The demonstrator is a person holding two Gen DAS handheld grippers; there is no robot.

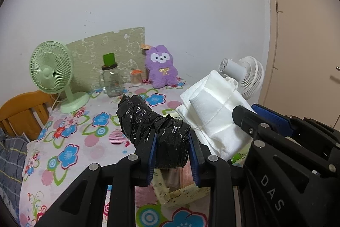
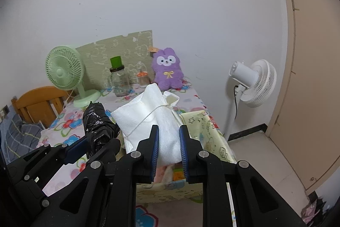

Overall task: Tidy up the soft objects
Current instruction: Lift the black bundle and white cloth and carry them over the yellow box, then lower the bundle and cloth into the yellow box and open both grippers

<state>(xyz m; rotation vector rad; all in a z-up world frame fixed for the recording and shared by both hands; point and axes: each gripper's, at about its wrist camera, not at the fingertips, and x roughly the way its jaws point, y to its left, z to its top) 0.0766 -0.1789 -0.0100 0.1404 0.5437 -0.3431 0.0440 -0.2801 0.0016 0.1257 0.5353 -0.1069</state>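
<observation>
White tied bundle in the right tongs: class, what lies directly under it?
Under the white bundle sits an open yellow box holding pinkish soft items; the bundle and tongs hide the rest.

crinkled black bundle [image 1: 153,127], string-tied white bundle [image 2: 153,120], both aloft

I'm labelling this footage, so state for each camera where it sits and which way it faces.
Left wrist: sits on the left tongs, looking forward and down across the floral table; its own fingers clamp a black plastic bundle, and the right tongs show at the right.
Right wrist: sits on the right tongs, facing the same way; its fingers clamp a white tied bundle, and the left tongs show at the left.
Shared: both bundles, green fan, purple plush, white fan.
</observation>
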